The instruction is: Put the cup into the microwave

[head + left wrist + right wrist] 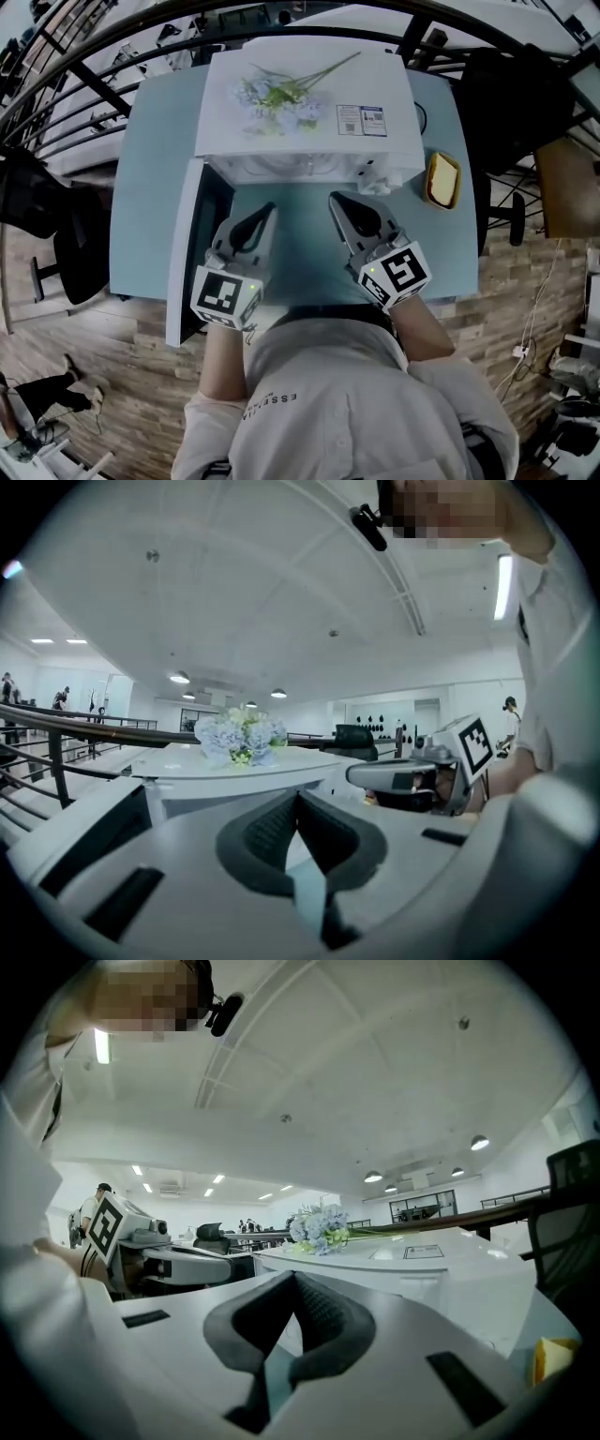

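Note:
No cup shows in any view. The white microwave (309, 103) stands at the back of the pale blue table (300, 258), and its door (186, 253) hangs open to the left. Its inside is hidden from above. My left gripper (270, 208) and right gripper (335, 199) are held side by side in front of the opening, above the table, pointing at the oven. Both are shut, with nothing between the jaws. In the left gripper view the jaw tips (298, 797) meet; in the right gripper view the tips (296, 1277) meet too.
A bunch of pale blue flowers (281, 94) lies on the microwave's top. A yellow dish-like thing (442, 178) sits on the table to the right of the oven. Black railings (84, 84) and a dark chair (516, 103) stand beyond the table.

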Available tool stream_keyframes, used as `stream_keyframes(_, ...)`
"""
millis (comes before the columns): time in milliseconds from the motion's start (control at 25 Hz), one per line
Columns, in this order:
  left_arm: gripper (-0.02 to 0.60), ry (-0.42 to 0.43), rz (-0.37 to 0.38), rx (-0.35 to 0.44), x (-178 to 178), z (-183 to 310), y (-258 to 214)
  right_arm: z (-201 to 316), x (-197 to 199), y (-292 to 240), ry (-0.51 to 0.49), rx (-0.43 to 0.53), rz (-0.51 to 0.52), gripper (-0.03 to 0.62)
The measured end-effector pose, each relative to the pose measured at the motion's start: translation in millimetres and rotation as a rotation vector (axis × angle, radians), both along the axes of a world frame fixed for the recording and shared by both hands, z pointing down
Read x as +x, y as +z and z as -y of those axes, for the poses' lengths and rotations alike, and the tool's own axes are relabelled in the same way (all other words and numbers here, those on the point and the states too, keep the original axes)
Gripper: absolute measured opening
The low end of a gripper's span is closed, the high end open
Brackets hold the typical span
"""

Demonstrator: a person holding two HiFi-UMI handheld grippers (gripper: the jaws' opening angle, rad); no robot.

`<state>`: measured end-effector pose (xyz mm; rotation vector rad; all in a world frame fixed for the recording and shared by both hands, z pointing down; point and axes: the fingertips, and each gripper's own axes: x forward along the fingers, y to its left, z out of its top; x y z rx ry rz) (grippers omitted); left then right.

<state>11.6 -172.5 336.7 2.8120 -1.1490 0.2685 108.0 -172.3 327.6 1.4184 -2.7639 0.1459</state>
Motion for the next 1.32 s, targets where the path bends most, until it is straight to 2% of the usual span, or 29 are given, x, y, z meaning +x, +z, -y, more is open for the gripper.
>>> stream_keyframes(240, 0.002, 0.001, -0.001, 0.014, -4.3, -0.6, -4.4, -1.2, -5.4, -6.4, -0.005, 0.028, -0.01, 0.015)
stream_keyframes(640, 0.002, -0.016, -0.01, 0.029, -11.1, -1.2, -8.4, -0.7, -11.7, -3.5, -0.012, 0.021, -0.025, 0.015)
stream_keyframes(1080, 0.002, -0.023, -0.02, 0.03, -11.2, -3.3, -11.2, 3.2, -5.9, 0.0, 0.028, -0.004, -0.007, 0.015)
stream_keyframes(1320, 0.002, -0.02, -0.014, 0.034, -12.6, -3.7, -10.2, 5.6, -3.8, 0.5, 0.049, 0.004, -0.03, 0.015)
